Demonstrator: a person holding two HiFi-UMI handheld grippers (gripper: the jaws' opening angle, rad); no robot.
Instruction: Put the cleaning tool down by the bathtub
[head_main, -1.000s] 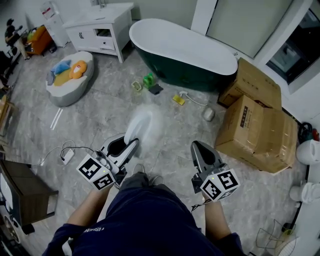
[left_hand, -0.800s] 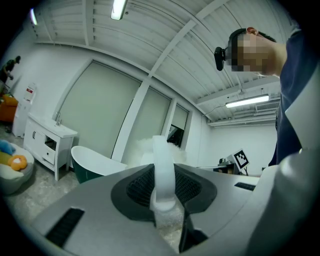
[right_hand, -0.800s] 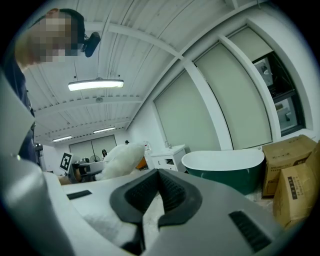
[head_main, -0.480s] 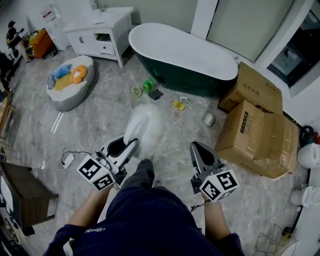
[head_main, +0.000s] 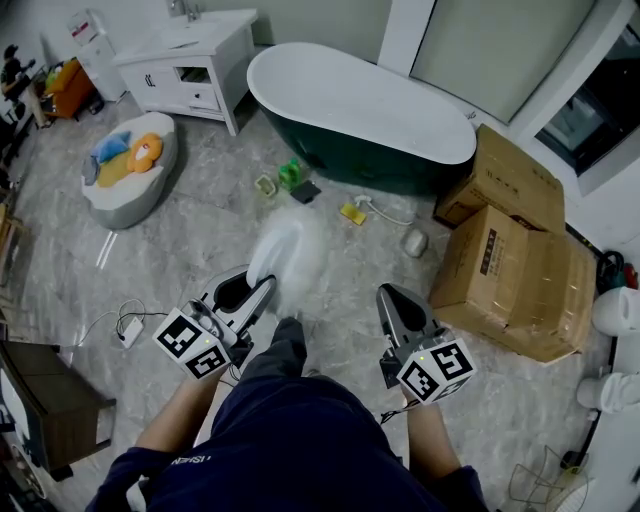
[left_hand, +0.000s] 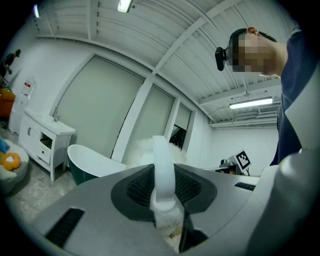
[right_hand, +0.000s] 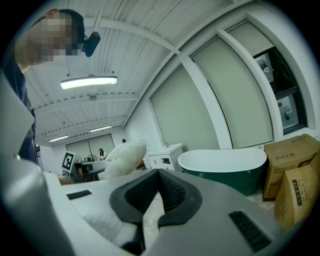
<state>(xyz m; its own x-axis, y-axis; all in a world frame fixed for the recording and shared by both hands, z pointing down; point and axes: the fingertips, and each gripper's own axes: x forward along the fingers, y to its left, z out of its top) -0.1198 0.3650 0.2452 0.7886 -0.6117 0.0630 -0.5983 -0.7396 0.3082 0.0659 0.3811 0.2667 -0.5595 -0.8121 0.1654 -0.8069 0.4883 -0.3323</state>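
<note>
My left gripper (head_main: 266, 290) is shut on the white handle (left_hand: 164, 170) of the cleaning tool. Its fluffy white head (head_main: 288, 250) sticks out ahead of the jaws, above the marble floor. In the right gripper view the same fluffy head (right_hand: 122, 159) shows at the left. My right gripper (head_main: 392, 293) is shut with nothing in it, level with the left one. The bathtub (head_main: 370, 110), dark green outside and white inside, stands ahead across the floor, and also shows in the left gripper view (left_hand: 95, 162) and the right gripper view (right_hand: 225, 162).
Two cardboard boxes (head_main: 510, 260) sit right of the tub. A green bottle (head_main: 292, 175), a yellow item (head_main: 352, 212) and a small roll (head_main: 415, 240) lie in front of it. A white vanity (head_main: 185, 55) and a small tub with toys (head_main: 125, 165) are at left, a power strip (head_main: 130, 330) near my left side.
The person has stepped forward, so the floor items and the small tub with toys slid down and left in view. Both grippers kept their pose and grip.
</note>
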